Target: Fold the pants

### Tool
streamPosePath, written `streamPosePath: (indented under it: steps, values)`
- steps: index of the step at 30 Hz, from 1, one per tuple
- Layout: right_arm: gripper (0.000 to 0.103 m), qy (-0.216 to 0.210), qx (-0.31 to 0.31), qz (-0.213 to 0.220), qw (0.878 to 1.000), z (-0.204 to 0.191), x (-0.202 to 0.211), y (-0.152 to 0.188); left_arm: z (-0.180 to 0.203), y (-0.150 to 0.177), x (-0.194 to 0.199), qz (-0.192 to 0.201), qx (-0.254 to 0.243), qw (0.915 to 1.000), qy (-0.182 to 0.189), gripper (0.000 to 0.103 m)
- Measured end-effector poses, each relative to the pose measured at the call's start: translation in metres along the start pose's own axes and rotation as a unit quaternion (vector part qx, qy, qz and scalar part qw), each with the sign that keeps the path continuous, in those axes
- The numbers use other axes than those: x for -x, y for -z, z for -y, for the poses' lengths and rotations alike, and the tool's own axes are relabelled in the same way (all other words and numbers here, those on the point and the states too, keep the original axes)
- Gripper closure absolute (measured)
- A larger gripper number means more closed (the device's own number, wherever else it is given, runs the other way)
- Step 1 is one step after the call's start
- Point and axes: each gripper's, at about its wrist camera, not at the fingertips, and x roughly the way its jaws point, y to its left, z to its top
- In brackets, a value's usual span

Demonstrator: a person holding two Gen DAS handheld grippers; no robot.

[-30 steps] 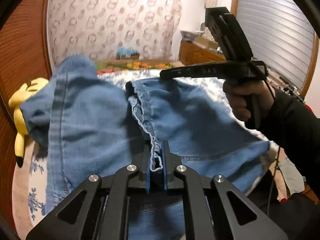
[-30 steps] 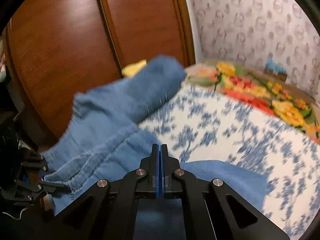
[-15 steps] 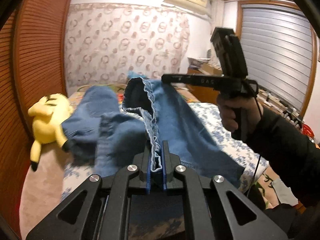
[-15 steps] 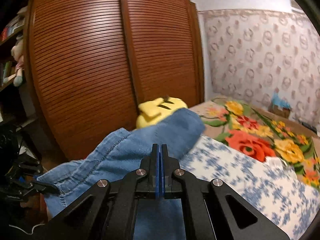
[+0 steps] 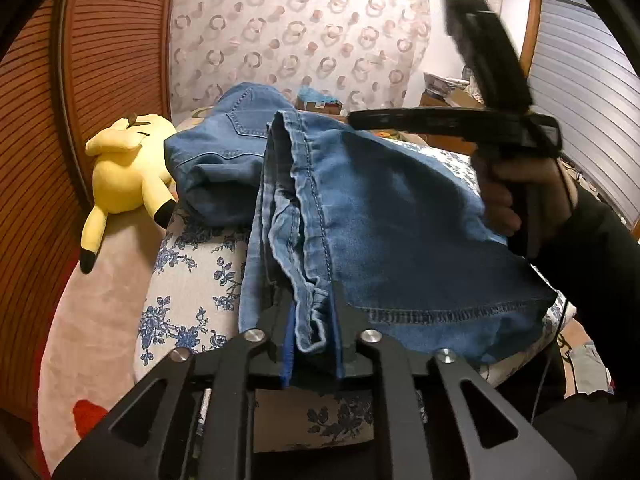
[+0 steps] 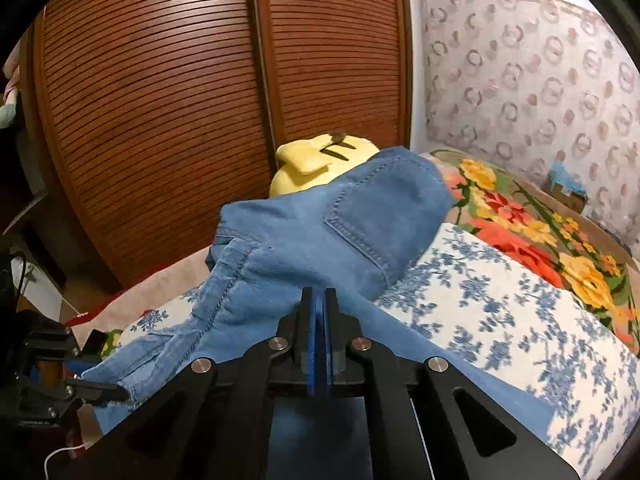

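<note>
Blue jeans [image 5: 400, 220] lie on the bed, one part doubled over toward the back-pocket end [image 6: 360, 216]. A bunched hem sits between the fingers of my left gripper [image 5: 311, 296], whose jaws are opening; the pads no longer squeeze the cloth. The left gripper [image 6: 100, 368] shows at the lower left of the right wrist view, hem still between its fingers. My right gripper [image 6: 319, 294] is shut on a thin edge of the denim. Seen from the left wrist, the right gripper [image 5: 354, 118] holds that edge up, gripped by a person's hand [image 5: 520, 184].
A yellow plush toy [image 5: 124, 168] lies on the bed's left edge against brown slatted wardrobe doors [image 6: 160, 120]. The bed has a blue-flowered white cover [image 6: 500, 320] and a bright flowered blanket [image 6: 520, 220] behind it. A cardboard box [image 5: 320, 100] stands by the patterned wall.
Both grippers moved the lifted denim forward and down, so it now lies on the bed over the waist part. The left jaws have spread apart around the hem. The right jaws stay shut.
</note>
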Motion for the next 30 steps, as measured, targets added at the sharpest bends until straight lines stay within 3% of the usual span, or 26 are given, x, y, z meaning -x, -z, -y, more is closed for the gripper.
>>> streamPosePath:
  steps: [1,6,8,9,11,13,19,30]
  values:
    - [0.099,0.0,-0.004,0.01,1.0,0.004,0.012,0.003,-0.001,-0.002,0.001,0.002,0.001,1.0,-0.001,0.08]
    - [0.094,0.021,-0.016,0.022,0.999,0.018,0.049,0.015,-0.002,-0.009,0.004,0.015,0.002,0.9999,-0.004,0.039]
    - [0.084,0.035,-0.025,0.024,0.999,0.03,0.068,0.028,-0.001,-0.011,0.003,0.018,-0.001,0.9998,-0.008,0.024]
    - [0.079,0.041,-0.029,0.022,0.998,0.035,0.073,0.034,0.0,-0.012,0.002,0.022,-0.003,0.9997,-0.01,0.024]
    - [0.057,0.064,-0.039,0.015,0.997,0.046,0.085,0.05,0.002,-0.015,0.0,0.02,-0.004,0.9998,-0.006,0.024]
    - [0.053,0.082,-0.045,0.003,0.996,0.053,0.095,0.064,0.005,-0.016,-0.003,0.018,-0.007,0.9998,-0.001,0.024]
    - [0.051,0.119,-0.094,-0.043,0.988,0.08,0.101,0.099,0.017,-0.019,-0.015,0.013,-0.014,0.9998,-0.001,0.024]
    - [0.049,0.088,-0.143,-0.079,0.983,0.103,0.06,0.111,0.024,-0.024,-0.023,0.005,-0.024,0.9997,-0.007,0.024]
